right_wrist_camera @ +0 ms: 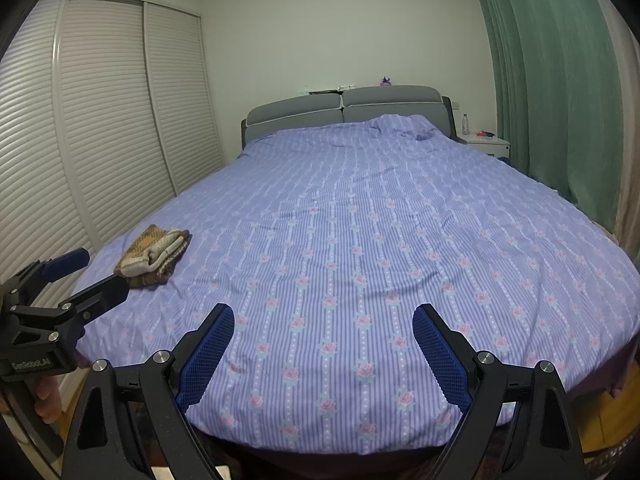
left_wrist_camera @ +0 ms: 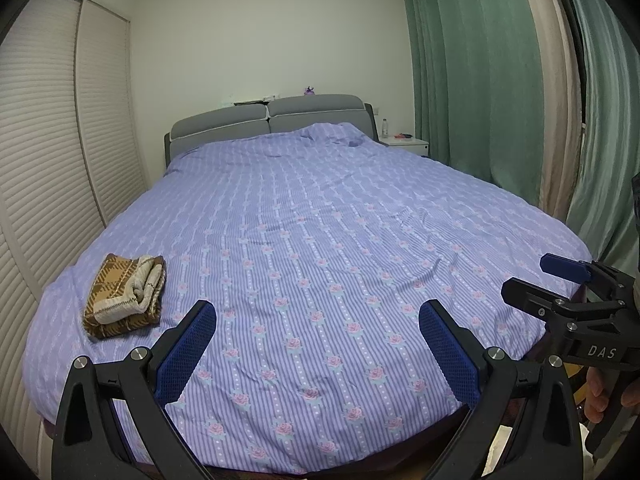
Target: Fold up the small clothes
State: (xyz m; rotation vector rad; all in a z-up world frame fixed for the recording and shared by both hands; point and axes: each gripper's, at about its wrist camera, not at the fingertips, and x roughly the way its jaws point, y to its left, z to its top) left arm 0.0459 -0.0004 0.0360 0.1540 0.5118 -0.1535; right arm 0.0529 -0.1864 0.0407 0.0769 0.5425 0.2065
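Observation:
A folded brown plaid garment with a cream lining [left_wrist_camera: 125, 296] lies on the near left part of the bed [left_wrist_camera: 320, 220]; it also shows in the right wrist view [right_wrist_camera: 154, 256]. My left gripper [left_wrist_camera: 318, 320] is open and empty, held above the foot of the bed, right of the garment. My right gripper [right_wrist_camera: 323, 322] is open and empty, also above the foot of the bed. Each gripper shows in the other's view: the right one at the right edge [left_wrist_camera: 536, 280], the left one at the left edge [right_wrist_camera: 100, 276].
The bed has a purple floral striped cover and a grey headboard [left_wrist_camera: 268, 120]. Louvred wardrobe doors [right_wrist_camera: 100, 120] stand on the left. Green curtains [left_wrist_camera: 472, 80] hang on the right. A white nightstand [left_wrist_camera: 404, 146] with a bottle stands at the back right.

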